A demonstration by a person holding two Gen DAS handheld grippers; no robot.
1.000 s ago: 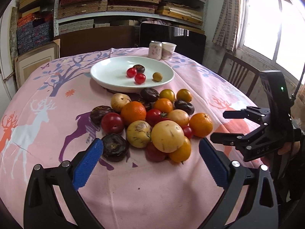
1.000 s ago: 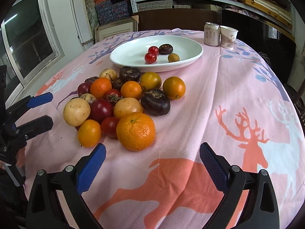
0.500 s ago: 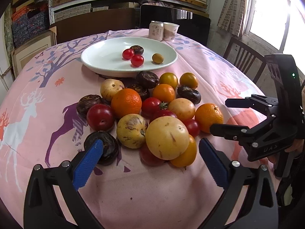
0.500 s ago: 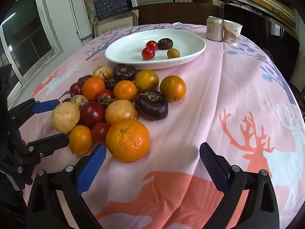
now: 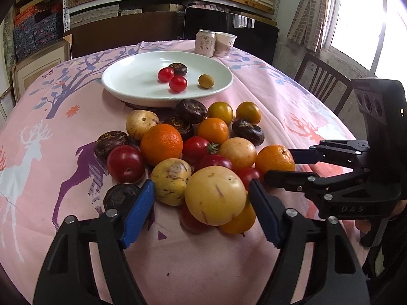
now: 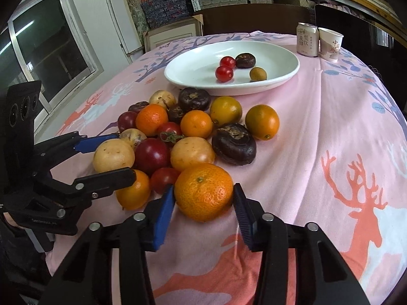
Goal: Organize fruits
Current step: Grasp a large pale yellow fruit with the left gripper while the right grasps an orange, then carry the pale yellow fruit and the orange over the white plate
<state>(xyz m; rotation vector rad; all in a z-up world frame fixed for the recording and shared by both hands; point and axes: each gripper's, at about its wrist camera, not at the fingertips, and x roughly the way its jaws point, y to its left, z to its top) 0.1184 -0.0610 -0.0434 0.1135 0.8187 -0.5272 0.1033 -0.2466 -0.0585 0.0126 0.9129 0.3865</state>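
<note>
A pile of mixed fruits lies on the pink tablecloth in front of a white plate (image 5: 122, 84) that holds two cherry tomatoes (image 5: 178, 84), a dark fruit and a small brown one. My left gripper (image 5: 203, 208) is open, its blue pads on either side of a large yellow fruit (image 5: 215, 195) at the pile's near edge. My right gripper (image 6: 203, 206) is open, its pads close on both sides of a big orange (image 6: 203, 192); whether they touch it is unclear. The plate also shows in the right wrist view (image 6: 188, 68).
A drink can (image 5: 205, 42) and a paper cup (image 5: 225, 44) stand behind the plate. A wooden chair (image 5: 323, 81) is at the table's right side. Shelves with boxes fill the back wall. The table edge curves away on both sides.
Both grippers have moved forward to the pile and narrowed. The left one now straddles the large yellow fruit; the right one straddles the big orange.
</note>
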